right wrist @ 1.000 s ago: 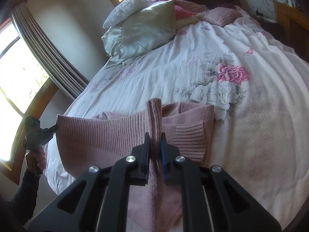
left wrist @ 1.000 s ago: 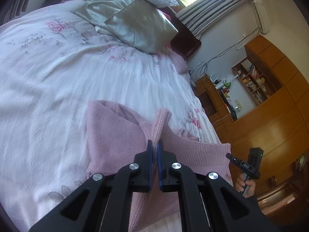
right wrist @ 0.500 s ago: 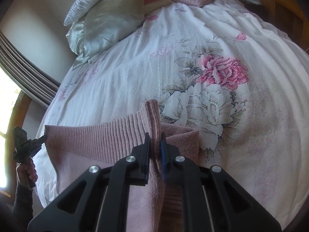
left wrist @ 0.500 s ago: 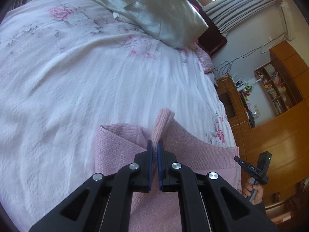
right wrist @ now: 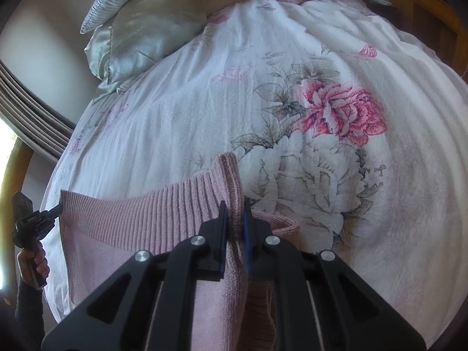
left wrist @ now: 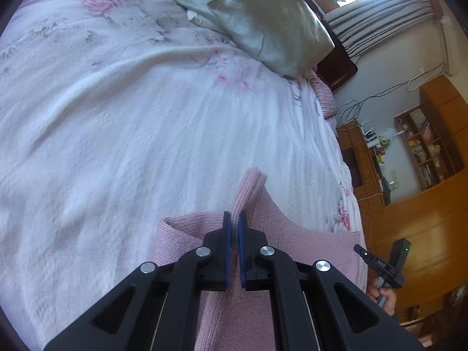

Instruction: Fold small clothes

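Note:
A pink knit sweater (left wrist: 307, 245) lies on a white floral bedspread (left wrist: 131, 134), held up along one edge by both grippers. My left gripper (left wrist: 234, 219) is shut on a pinched corner of the sweater that sticks up between its blue pads. In the right wrist view my right gripper (right wrist: 234, 209) is shut on the ribbed hem of the sweater (right wrist: 140, 219), which stretches left to the other gripper (right wrist: 32, 222). The left wrist view shows the right gripper (left wrist: 383, 266) at the far right, held by a hand. Folded layers lie beneath the fingers.
Silver-green pillows (left wrist: 263, 23) and a striped pillow (right wrist: 108, 8) lie at the head of the bed. Wooden cabinets and shelves (left wrist: 433, 175) stand beyond the bed's right side. Curtains (right wrist: 32, 111) hang on the left. A big rose print (right wrist: 339, 111) marks the spread.
Both grippers have carried the sweater's edge forward over the bed, towards the pillows. Less of the sweater shows ahead of the fingers, and more bedspread is in view.

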Demonstrator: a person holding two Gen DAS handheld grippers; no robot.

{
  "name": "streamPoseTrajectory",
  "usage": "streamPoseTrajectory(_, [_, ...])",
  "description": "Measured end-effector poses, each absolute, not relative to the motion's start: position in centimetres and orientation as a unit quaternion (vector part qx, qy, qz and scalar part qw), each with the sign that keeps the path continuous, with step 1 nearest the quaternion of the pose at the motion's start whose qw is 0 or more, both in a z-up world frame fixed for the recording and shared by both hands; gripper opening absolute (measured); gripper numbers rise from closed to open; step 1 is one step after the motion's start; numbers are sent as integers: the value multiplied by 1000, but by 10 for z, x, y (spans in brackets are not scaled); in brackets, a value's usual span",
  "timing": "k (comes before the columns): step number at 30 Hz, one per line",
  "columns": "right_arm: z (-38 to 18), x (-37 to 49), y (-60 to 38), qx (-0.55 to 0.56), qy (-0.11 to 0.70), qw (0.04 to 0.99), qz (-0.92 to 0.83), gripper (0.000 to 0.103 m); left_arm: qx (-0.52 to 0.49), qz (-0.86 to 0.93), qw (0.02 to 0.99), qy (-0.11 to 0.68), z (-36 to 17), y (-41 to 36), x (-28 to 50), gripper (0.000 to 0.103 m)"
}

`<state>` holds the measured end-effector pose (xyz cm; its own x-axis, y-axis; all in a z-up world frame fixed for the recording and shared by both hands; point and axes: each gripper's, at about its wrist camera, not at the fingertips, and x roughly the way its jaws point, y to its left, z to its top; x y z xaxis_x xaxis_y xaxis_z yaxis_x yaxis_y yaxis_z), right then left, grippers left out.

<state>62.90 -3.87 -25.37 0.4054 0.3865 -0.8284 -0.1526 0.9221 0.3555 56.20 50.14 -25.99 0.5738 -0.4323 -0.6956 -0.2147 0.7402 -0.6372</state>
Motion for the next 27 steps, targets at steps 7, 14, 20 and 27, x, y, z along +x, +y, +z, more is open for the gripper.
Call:
streamPoseTrajectory(7, [-278, 626, -40, 117, 524, 831, 146, 27, -352, 13, 823, 446, -263, 506, 547, 11])
streamPoseTrajectory(14, [-269, 606, -31, 173, 511, 815, 212, 27, -289, -87, 833, 463, -253, 447, 561, 17])
streamPoseTrajectory(20, [-278, 602, -59, 209, 522, 805, 189, 22, -343, -52, 807, 478, -273, 478, 549, 21])
streamPoseTrajectory(27, [-272, 501, -98, 181, 529, 799, 221, 38, -230, -83, 835, 492, -250, 459, 441, 56])
